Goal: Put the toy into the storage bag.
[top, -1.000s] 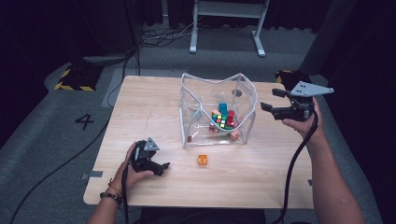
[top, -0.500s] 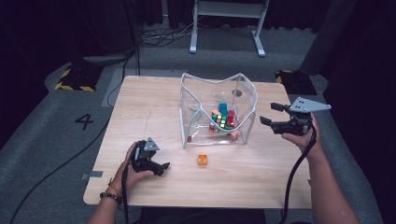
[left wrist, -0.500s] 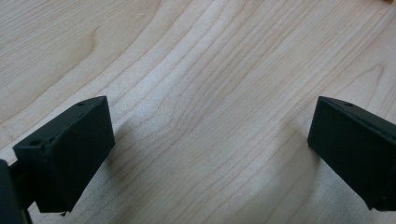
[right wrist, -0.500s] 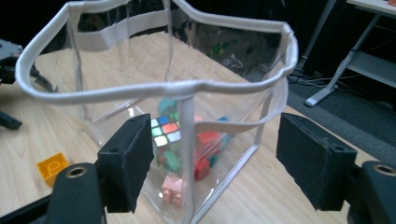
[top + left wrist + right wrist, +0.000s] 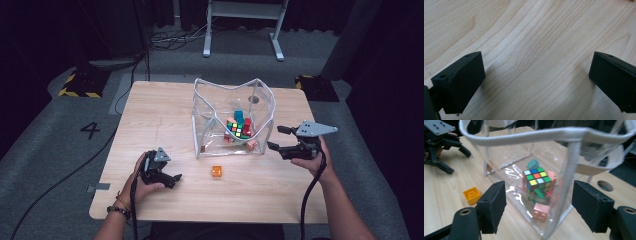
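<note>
Your right claw [image 5: 537, 202] gapes wide at the clear, floppy plastic bag [image 5: 574, 170] — white-trimmed; left claw [image 5: 534, 82] wide over woodgrain desk [image 5: 529, 37].

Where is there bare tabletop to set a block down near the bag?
Bare wood lies left of the clear bag, above the left gripper, and between the orange block and right gripper. It is crowded inside the bag, around the puzzle cube.

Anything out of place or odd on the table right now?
One orange brick lies alone on the table, outside the clear bag that holds the puzzle cube and other bricks. The bag's rim sags unevenly.
</note>
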A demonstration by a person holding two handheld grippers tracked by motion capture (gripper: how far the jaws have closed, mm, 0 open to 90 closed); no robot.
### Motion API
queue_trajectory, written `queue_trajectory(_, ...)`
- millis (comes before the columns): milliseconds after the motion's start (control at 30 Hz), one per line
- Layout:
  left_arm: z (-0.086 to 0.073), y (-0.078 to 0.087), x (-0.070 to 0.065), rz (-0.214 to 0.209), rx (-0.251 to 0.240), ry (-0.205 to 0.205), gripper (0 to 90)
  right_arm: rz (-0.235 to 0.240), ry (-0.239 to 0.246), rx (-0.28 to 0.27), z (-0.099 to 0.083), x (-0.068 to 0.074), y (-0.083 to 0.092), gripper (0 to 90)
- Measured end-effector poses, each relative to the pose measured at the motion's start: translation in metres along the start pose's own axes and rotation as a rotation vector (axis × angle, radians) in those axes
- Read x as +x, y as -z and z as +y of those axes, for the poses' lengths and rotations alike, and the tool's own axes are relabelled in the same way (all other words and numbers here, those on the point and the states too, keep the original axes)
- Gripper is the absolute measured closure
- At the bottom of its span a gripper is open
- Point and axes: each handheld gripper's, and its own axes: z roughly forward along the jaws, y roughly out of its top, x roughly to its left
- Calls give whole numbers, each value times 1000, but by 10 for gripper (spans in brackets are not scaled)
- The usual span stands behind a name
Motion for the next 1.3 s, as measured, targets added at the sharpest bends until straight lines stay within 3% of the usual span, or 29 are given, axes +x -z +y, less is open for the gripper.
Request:
queue_trajectory(233, 0, 0, 0, 1, 0, 1, 6, 61, 12, 28, -13, 18, -16, 282)
queue_trajectory(900, 0, 0, 0, 1, 1, 0, 7, 194, 87, 110, -25, 63, -57, 288)
queue_trajectory(933, 0, 0, 0, 2, 0, 0, 6, 204, 104, 113, -27, 67, -63, 288)
queue_trajectory(1200, 0, 0, 0, 1, 0, 1, 6, 270, 97, 183, -33, 83, -86, 291)
queue_trajectory(1300, 0, 0, 0, 1, 0, 0, 6, 308, 137, 194, -37, 89, -104, 294)
